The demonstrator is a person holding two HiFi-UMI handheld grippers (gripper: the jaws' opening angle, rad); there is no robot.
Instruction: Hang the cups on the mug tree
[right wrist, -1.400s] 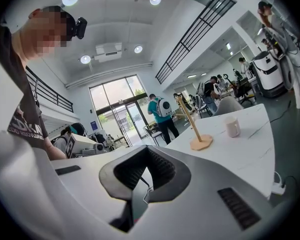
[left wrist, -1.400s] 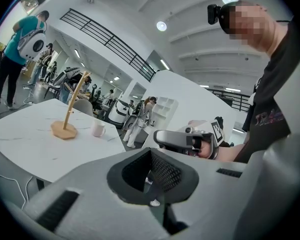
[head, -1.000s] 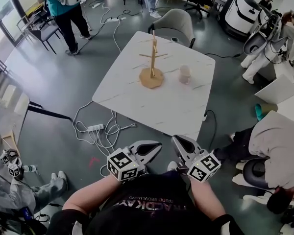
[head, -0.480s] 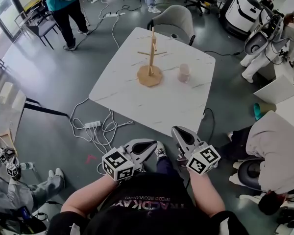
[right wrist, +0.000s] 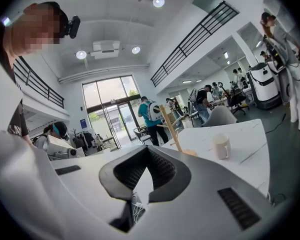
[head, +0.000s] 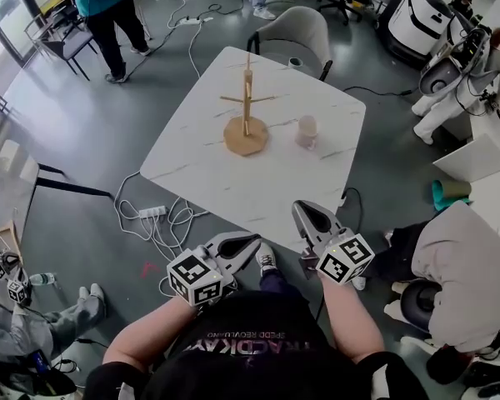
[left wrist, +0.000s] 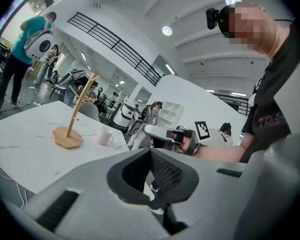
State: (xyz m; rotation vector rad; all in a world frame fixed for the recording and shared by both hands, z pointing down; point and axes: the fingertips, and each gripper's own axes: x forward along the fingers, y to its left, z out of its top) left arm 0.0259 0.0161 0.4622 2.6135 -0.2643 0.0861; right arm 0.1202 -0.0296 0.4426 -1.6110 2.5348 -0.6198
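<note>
Cup [head: 307, 131] on the bench [head: 258, 190] looks hard but breakable, so pinch its rim; left gripper [head: 252, 241] and right gripper [head: 301, 209] jaws are pressed together.

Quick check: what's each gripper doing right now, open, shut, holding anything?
Left gripper: shut, nothing between its jaws.
Right gripper: shut, nothing between its jaws.

Pale cup [head: 307, 132] stands upright near the upright wooden mug tree [head: 247, 115]
</note>
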